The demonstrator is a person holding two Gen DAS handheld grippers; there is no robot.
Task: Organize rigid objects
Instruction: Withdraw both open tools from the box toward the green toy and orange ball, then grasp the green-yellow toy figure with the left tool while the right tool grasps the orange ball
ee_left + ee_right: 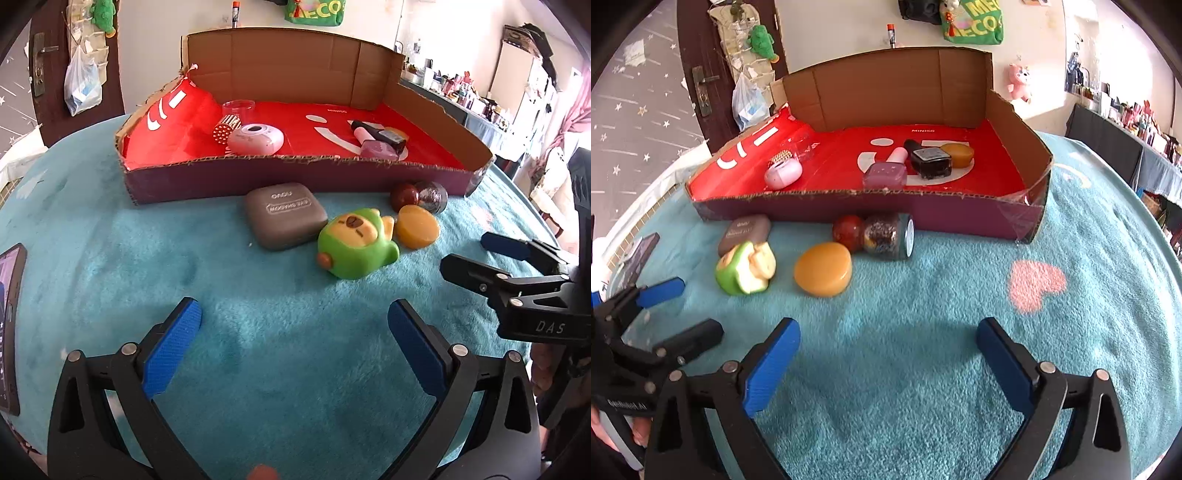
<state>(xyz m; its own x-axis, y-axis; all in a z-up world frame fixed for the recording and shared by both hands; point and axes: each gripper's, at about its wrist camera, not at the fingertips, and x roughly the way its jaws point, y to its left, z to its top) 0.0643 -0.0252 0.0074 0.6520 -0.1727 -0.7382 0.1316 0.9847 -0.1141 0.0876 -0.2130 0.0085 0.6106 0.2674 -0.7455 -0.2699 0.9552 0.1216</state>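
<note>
Ahead of both grippers, outside the cardboard tray [923,214], the amber puck [823,268] is lying flat on the teal blanket [923,332], sitting nearer the right gripper [888,354] than the left gripper [294,325], both gaping empty.

This is a room in a home: a soft teal blanket [923,332] with a pink heart [1036,284], a wooden door [698,66], plush toys [1019,83] on the wall, crowded shelves [472,99].
</note>
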